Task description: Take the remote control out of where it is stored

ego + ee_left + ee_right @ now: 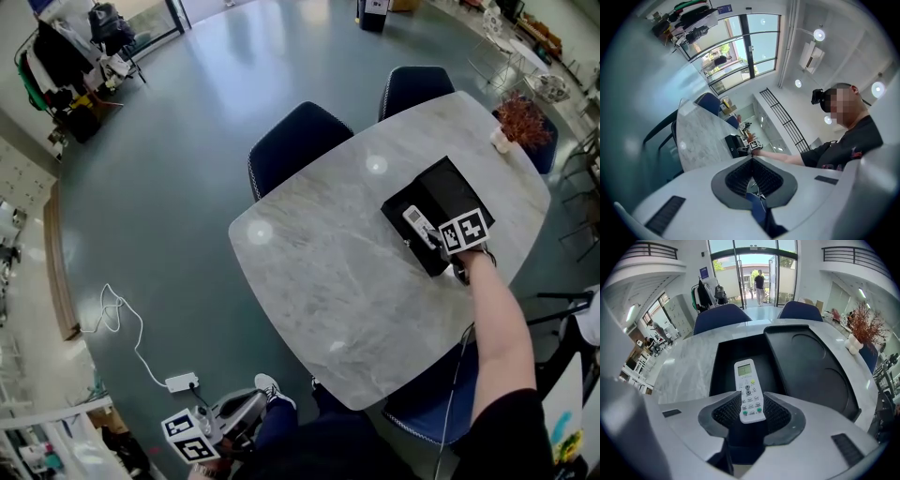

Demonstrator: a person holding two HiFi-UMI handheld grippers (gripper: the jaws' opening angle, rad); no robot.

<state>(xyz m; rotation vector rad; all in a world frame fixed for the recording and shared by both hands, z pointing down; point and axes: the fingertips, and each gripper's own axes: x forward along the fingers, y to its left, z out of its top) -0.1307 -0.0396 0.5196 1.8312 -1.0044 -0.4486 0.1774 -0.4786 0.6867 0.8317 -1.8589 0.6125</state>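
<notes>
While the white remote control (749, 391) lies inside the open black box (723, 371), the right gripper (751, 403) straddles its lower end, jaws apart and not pinching (the left gripper (752, 161), jaws together, hangs well away from the box). This looks like the grasping step; next, squeeze and lift.

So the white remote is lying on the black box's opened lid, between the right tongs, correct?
Not quite. The white remote lies inside the black box, not on its opened lid, which is bare. It does sit between the right tongs. The right gripper view shows this.
</notes>
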